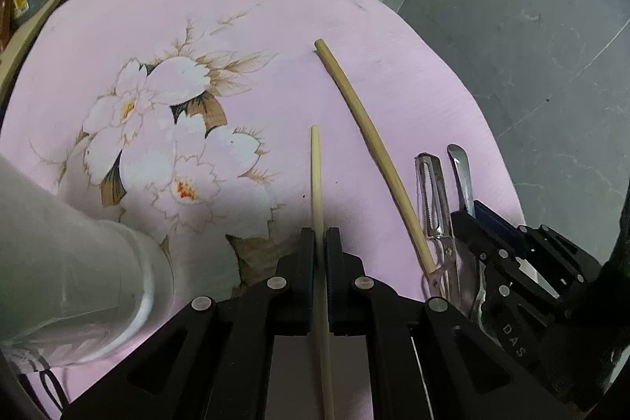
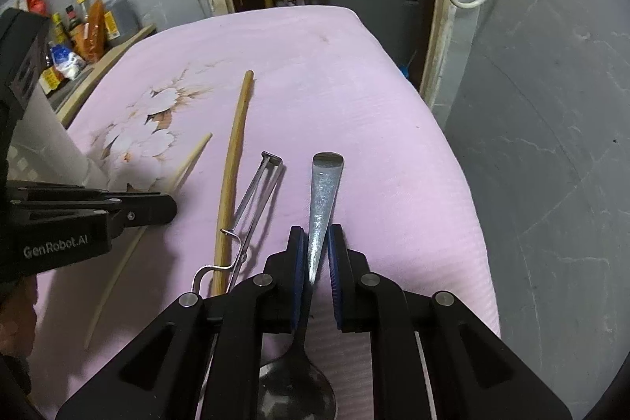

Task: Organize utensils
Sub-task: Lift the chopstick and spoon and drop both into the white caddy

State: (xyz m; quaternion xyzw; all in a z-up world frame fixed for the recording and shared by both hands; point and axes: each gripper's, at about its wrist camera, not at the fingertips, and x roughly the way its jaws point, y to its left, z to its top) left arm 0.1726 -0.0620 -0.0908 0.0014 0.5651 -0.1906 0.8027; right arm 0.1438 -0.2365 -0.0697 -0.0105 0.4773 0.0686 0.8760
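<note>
Nearest the left wrist camera, the left gripper [image 1: 321,243] has its fingers nearly closed on a thin pale chopstick [image 1: 316,164], which runs between them and points toward 12 o'clock over the pink floral cloth [image 1: 275,6] on the table. Just to its right, at about 1 o'clock, a thicker wooden stick [image 1: 362,128] lies flat on the cloth, slanting from upper left to lower right. Beside the stick's near end, at 2 o'clock, rests a metal peeler [image 1: 433,195]. A white cylindrical container [image 1: 59,254] stands at 9 o'clock, close to the left gripper.

In the right wrist view, the right gripper [image 2: 316,258] has its blue-padded fingers a narrow way apart around the flat handle of a metal spoon [image 2: 325,191]; the left pad touches the handle, while a slim gap shows on the right side. The spoon's bowl lies under the gripper at 6 o'clock, its handle reaching toward 12. Bottles [image 2: 90,22] crowd a ledge at 10 o'clock, beyond the table.
</note>
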